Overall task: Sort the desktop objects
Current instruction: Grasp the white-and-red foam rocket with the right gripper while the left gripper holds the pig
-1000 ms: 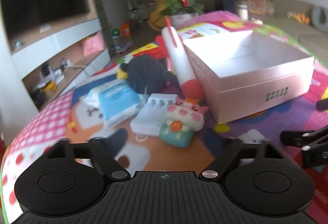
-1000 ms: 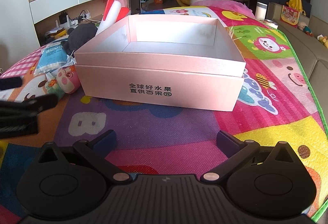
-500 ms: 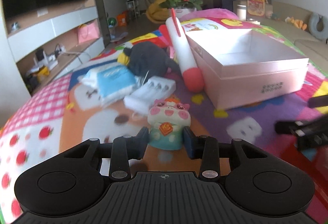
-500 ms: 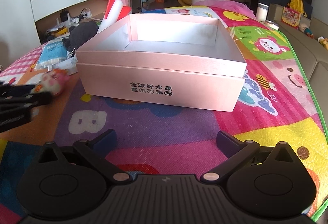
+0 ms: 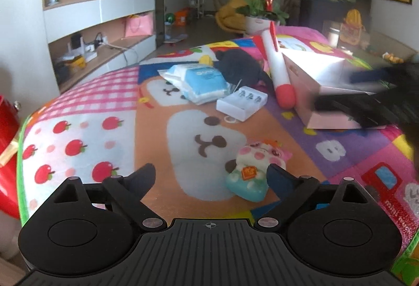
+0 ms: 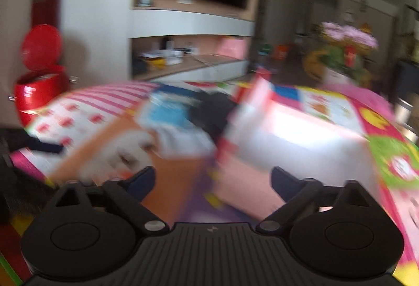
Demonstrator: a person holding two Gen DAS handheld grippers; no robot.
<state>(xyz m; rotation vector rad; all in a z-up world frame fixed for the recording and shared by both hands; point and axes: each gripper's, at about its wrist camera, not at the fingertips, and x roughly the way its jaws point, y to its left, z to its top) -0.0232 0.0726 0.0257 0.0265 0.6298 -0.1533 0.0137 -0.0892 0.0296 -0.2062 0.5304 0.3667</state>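
Nearest, the left gripper (image 5: 210,176) is opening, its right finger just beside a pig figurine (image 5: 252,172) lying loose on the play mat (image 5: 183,134). Bare mat lies beyond, then a white case (image 5: 242,102), wipes pack (image 5: 201,81) and pink box (image 5: 322,92). Blurred, the right gripper (image 6: 212,178) is closing on nothing.

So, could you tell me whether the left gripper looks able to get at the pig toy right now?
Probably yes: the pig toy lies just ahead of the opening left gripper, beside its right-side finger, nothing in between.
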